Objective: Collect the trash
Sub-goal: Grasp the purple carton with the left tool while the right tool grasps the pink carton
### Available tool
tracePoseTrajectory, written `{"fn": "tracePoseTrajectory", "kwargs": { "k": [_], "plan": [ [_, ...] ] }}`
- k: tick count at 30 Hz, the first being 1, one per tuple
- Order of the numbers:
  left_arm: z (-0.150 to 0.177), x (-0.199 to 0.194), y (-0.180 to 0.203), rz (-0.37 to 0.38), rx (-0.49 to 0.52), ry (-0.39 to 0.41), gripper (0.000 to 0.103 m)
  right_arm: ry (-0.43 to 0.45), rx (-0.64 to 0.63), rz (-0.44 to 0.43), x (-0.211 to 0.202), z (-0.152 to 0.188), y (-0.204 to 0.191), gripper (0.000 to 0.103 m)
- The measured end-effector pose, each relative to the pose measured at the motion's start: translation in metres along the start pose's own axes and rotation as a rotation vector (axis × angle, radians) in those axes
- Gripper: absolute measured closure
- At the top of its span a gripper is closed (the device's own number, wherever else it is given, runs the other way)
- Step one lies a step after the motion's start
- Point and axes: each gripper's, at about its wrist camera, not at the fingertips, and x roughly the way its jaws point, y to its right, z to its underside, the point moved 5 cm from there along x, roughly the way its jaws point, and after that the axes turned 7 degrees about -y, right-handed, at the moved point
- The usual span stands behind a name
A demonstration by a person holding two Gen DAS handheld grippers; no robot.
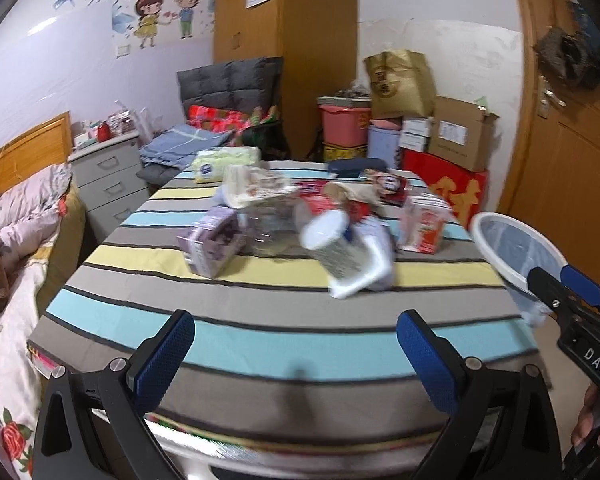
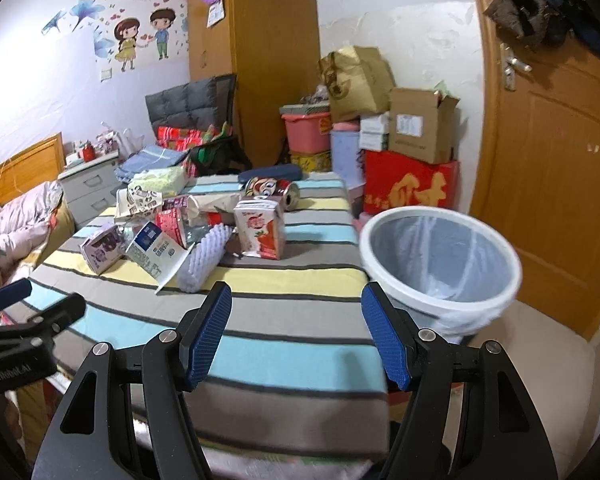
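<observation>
A pile of trash lies on the striped table [image 1: 260, 344]: a purple carton [image 1: 212, 244], a blue-and-white milk carton [image 1: 340, 256], a red juice carton [image 1: 422, 226] and a crushed clear bottle [image 1: 270, 226]. In the right wrist view I see the same purple carton [image 2: 100, 249], milk carton [image 2: 156, 254], white foam piece [image 2: 206, 258], juice carton [image 2: 260, 230] and a can [image 2: 274, 191]. A white bin [image 2: 440, 264] with a liner stands off the table's right edge. My left gripper [image 1: 296, 350] and right gripper [image 2: 296, 334] are open and empty over the near edge.
A bed [image 1: 16, 264] lies on the left with a grey drawer unit [image 1: 108, 184] behind it. Boxes [image 2: 412, 152] and a pink tub [image 2: 306, 132] are stacked at the back wall. A wooden door [image 2: 548, 160] is at the right. A tissue pack [image 1: 224, 162] lies at the table's far end.
</observation>
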Motion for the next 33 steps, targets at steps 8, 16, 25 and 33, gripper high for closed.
{"fn": "tracePoseTrajectory", "kwargs": {
  "k": [8, 16, 25, 33],
  "plan": [
    [-0.035, 0.044, -0.056, -0.020, -0.049, -0.012, 0.001, -0.071, -0.006, -0.059, 0.053, -0.023, -0.012, 0.034],
    [-0.062, 0.105, -0.088, -0.042, -0.043, -0.092, 0.001, -0.127, 0.059, -0.104, 0.091, -0.044, -0.008, 0.034],
    [-0.073, 0.150, -0.097, 0.003, -0.049, -0.163, 0.011, -0.175, 0.014, -0.089, 0.110, -0.049, -0.019, 0.034],
    [-0.073, 0.166, -0.094, 0.071, -0.074, -0.214, 0.056, -0.167, 0.008, -0.072, 0.114, -0.057, -0.017, 0.042]
  ]
}}
